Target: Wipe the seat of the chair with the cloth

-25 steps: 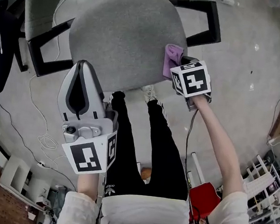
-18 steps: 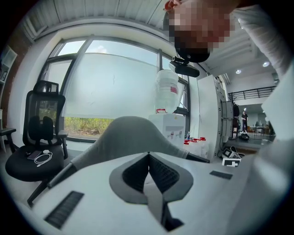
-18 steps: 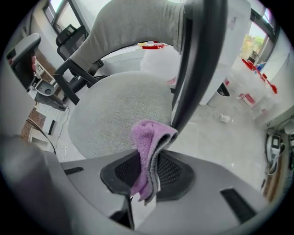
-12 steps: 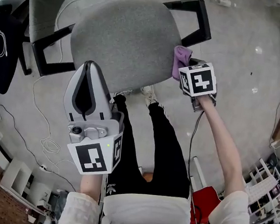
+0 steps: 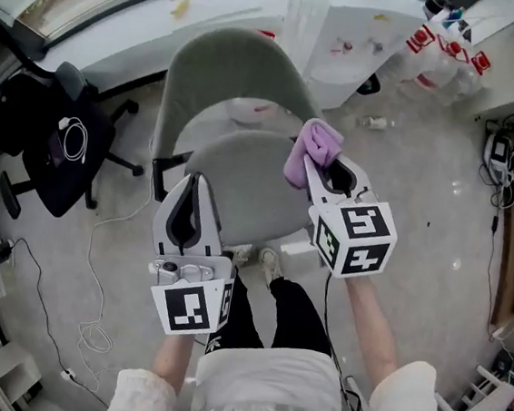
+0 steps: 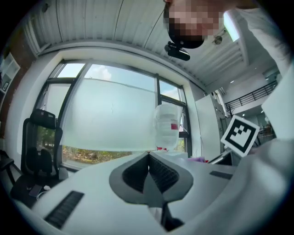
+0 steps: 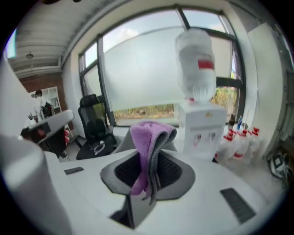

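The grey chair (image 5: pixel 230 69) is seen from above in the head view, its seat (image 5: pixel 241 185) lying beyond and below both pairs of jaws. A white water dispenser (image 7: pixel 198 124) is seen ahead of the right jaws, and a black office chair (image 5: pixel 60 125) stands well off to the left of the left jaws.

The right gripper (image 7: pixel 150 156) is clamped on a purple cloth (image 7: pixel 147 137). The cloth is pinched between the pads, with a fold standing out past the fingertips and a thin tail hanging back towards the body. In the head view the cloth (image 5: pixel 313 147) is held over the seat's right rear part, apparently clear of the fabric. The left gripper (image 6: pixel 148 155) is closed tip to tip with nothing between its jaws, and is held (image 5: pixel 195 184) over the seat's front edge.

The wiping step is judged not to be in contact at this moment. The next move would call for the right jaws to be tipped down until the cloth's fold is pressed onto the seat, then drawn across it.

The seat is not shown in either gripper view, and its front is covered by the grippers in the head view. A pale patch (image 5: pixel 249 110) behind the seat cannot be identified. Whether any dirt is left cannot be told.
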Available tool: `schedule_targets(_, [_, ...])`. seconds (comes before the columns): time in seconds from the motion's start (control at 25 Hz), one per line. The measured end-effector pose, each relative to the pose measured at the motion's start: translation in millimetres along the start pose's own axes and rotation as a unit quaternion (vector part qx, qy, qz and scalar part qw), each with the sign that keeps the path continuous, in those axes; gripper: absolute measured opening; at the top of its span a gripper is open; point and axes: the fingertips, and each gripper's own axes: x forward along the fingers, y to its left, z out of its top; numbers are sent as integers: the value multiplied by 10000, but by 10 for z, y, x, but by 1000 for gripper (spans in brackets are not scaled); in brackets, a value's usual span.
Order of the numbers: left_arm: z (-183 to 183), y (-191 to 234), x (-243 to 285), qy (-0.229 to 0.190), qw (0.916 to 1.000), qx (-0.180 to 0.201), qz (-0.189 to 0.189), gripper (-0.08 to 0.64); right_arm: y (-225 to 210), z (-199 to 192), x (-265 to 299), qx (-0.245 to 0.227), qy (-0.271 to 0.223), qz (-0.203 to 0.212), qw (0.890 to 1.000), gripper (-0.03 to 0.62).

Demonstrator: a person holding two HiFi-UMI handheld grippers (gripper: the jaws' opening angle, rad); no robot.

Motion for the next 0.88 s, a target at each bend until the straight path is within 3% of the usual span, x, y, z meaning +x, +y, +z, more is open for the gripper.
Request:
schedule_targets(0.08, [499,-8,9,-171,9998,10,-56,12,236,642,-364,-164,-743,-21,9971,87])
schedule_targets(0.2, [1266,-30,-99,-415,9988,-271,-7,12,572,1361,-1013,-478,-1609,-26,9858,89])
schedule_targets(0.36, [1895,-136,-289,-694,9967,-398,-153,12,890,1939,-1653,-572,-2451,173,9677,89])
schedule_targets(0.44, [2000,-194,-411,-709,9966,-322,-279,12,1057,2045,-1872,-639,-2702,271,9603,89])
schedule_targets(0.6, [2125,-200,-584,-858,9956,-133,-357,12,1242,2030,-2103,-1005,-3015,70,9481,89])
schedule_targets(0.88, [2329,-10,-746,-1097,9936,3,-285,12,1398,2001,-2169,-834,-3029,132,9493,89])
